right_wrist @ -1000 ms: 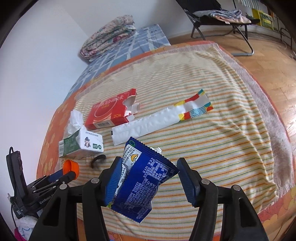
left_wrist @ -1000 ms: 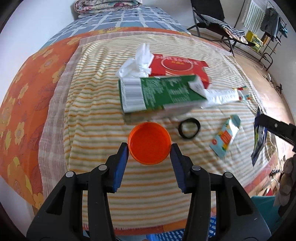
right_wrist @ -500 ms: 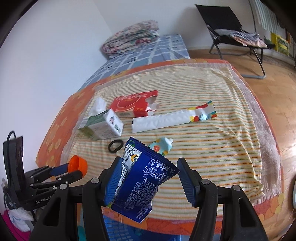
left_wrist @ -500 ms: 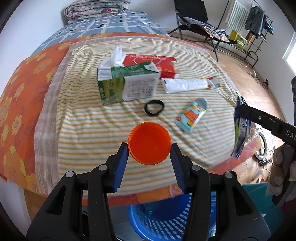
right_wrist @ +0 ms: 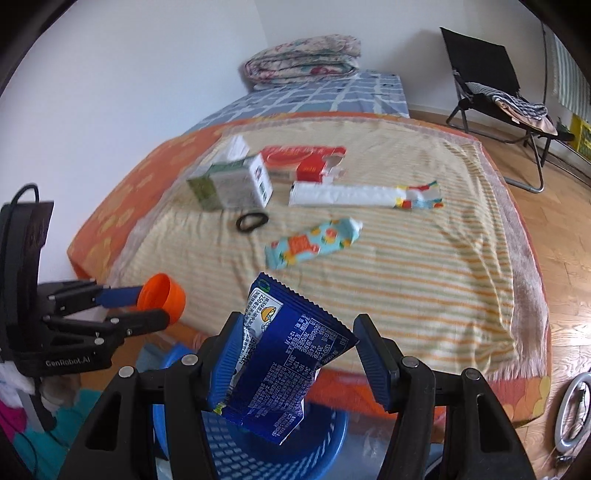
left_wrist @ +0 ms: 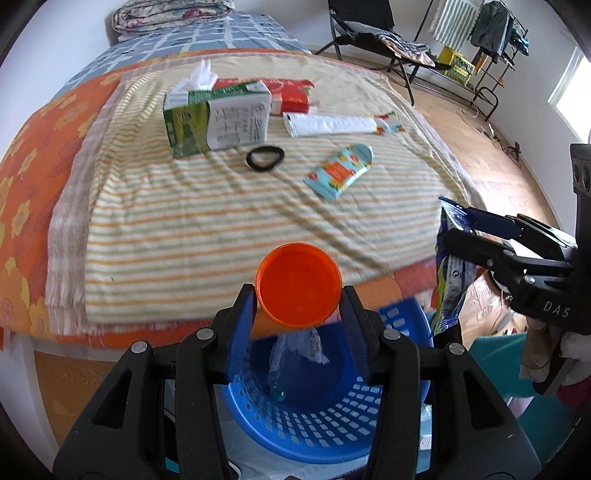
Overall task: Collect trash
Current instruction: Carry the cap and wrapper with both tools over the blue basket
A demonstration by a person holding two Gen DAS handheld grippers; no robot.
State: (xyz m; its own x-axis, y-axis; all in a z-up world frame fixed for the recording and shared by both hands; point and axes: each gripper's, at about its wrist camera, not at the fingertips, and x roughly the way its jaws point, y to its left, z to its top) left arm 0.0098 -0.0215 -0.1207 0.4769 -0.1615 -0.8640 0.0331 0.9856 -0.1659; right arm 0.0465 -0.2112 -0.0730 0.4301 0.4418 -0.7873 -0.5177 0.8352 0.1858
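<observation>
Left gripper (left_wrist: 298, 303) clamps orange cap (left_wrist: 298, 285), right gripper (right_wrist: 298, 356) pinches blue wrapper (right_wrist: 284, 363) by one edge, both over blue basket (left_wrist: 332, 417); light wrapper may drift past the rim on release.

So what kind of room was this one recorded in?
Most likely a bedroom in a home: a bed under a striped cover, a folded quilt at its far end, and a folding chair on wood flooring. A clothes rack stands behind.
</observation>
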